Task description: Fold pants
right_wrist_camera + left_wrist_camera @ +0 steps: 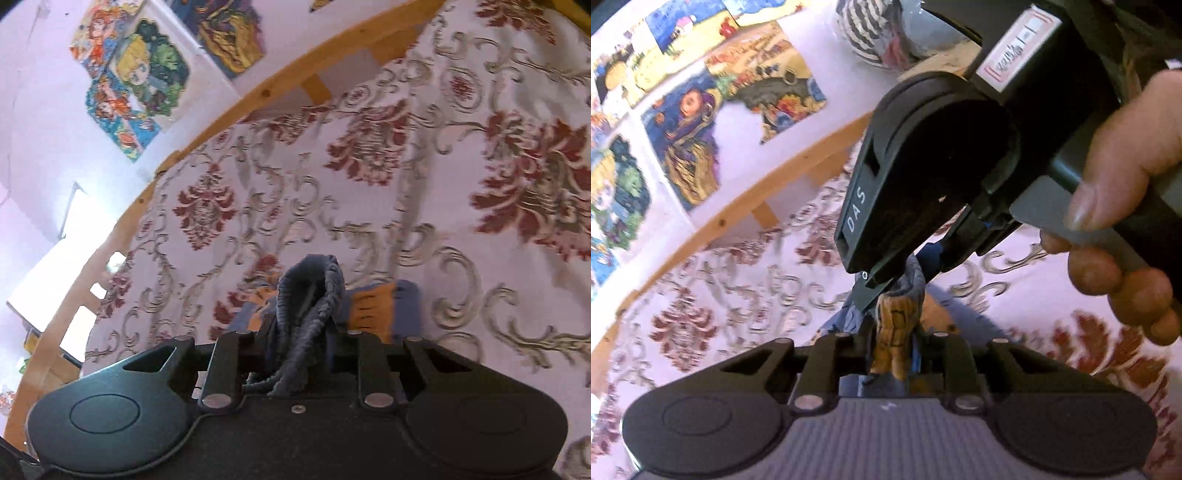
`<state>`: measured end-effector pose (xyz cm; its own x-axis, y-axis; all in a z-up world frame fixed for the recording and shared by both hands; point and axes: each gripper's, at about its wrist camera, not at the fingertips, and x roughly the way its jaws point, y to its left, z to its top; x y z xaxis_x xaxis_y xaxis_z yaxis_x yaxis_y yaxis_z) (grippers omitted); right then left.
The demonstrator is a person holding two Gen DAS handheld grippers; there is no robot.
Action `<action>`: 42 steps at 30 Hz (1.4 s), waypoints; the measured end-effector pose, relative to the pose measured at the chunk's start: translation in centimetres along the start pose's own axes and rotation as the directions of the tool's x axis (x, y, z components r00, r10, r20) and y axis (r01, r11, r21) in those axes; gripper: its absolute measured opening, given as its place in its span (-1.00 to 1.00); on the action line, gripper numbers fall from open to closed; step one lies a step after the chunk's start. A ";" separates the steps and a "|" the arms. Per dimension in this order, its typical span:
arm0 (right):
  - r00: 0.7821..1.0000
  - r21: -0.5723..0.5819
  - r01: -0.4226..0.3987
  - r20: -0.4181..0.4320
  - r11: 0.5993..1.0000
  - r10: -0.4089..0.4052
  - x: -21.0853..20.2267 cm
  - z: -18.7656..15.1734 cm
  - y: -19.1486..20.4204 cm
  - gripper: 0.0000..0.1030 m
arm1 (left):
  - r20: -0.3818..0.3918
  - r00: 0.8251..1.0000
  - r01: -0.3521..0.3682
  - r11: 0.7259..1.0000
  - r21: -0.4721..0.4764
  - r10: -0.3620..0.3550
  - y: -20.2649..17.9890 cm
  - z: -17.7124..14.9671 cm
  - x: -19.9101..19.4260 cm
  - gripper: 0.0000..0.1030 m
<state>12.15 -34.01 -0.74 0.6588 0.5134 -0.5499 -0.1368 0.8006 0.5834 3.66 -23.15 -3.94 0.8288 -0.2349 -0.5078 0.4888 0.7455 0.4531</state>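
Bunching up between your two tools, the pants, blue-grey with orange patches, hang just above the patterned bedspread. Your right hand-held gripper is clamped on a gathered, ribbed fold of them. Your left hand-held gripper is likewise pinched on an orange-printed part. In the left wrist view your right hand wraps the other tool's handle, its fingers meeting the cloth just ahead. Beyond the bed's wooden rail, colourful pictures cover the pale wall.
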 end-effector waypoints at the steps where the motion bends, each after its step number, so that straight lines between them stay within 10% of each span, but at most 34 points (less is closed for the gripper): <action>1: 1.000 0.000 0.012 -0.005 1.000 -0.012 0.0 0.0 -0.4 -0.49 | -0.005 1.000 0.011 1.000 -0.009 -0.011 0.0 0.0 0.3 -0.54; 5: 0.998 0.023 0.051 -0.031 0.998 -0.050 0.2 -0.2 -1.9 -0.40 | -0.029 0.996 0.079 0.996 -0.044 -0.080 -0.2 0.0 1.3 -0.42; 13: 0.983 -0.031 0.175 -0.050 0.984 -0.177 0.5 -0.9 -1.9 0.20 | -0.061 0.968 0.233 0.964 -0.126 -0.242 1.9 -2.0 1.1 0.42; 19: 0.945 -0.109 0.324 -0.014 0.940 -0.328 0.1 -1.7 -0.9 0.56 | -0.031 0.930 0.335 0.879 -0.338 -0.367 9.4 -4.5 -0.7 0.73; 28: 0.848 -0.248 0.530 0.140 0.811 -0.511 1.2 -5.4 3.9 0.93 | -0.087 0.973 0.125 0.802 -0.584 -0.215 18.4 -7.9 4.0 0.99; 33: 0.790 -0.321 0.601 0.095 0.732 -0.606 2.0 -8.1 4.0 0.98 | -0.302 0.934 -0.024 0.812 -0.583 -0.190 17.7 -11.4 7.1 1.00; 36: 0.782 -0.308 0.608 0.072 0.732 -0.619 2.0 -8.7 3.8 0.98 | -0.309 0.919 -0.021 0.752 -0.658 -0.244 18.7 -12.5 7.6 1.00; 42: 0.774 -0.305 0.616 0.065 0.726 -0.629 1.5 -9.3 3.9 0.99 | -0.312 0.917 -0.021 0.750 -0.661 -0.249 18.8 -13.0 7.2 1.00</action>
<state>5.72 -27.27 -4.80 0.6440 -0.1264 -0.7545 0.0804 0.9920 -0.0975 15.30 -2.69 -8.60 0.5532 -0.2065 -0.8070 0.1690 0.9765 -0.1340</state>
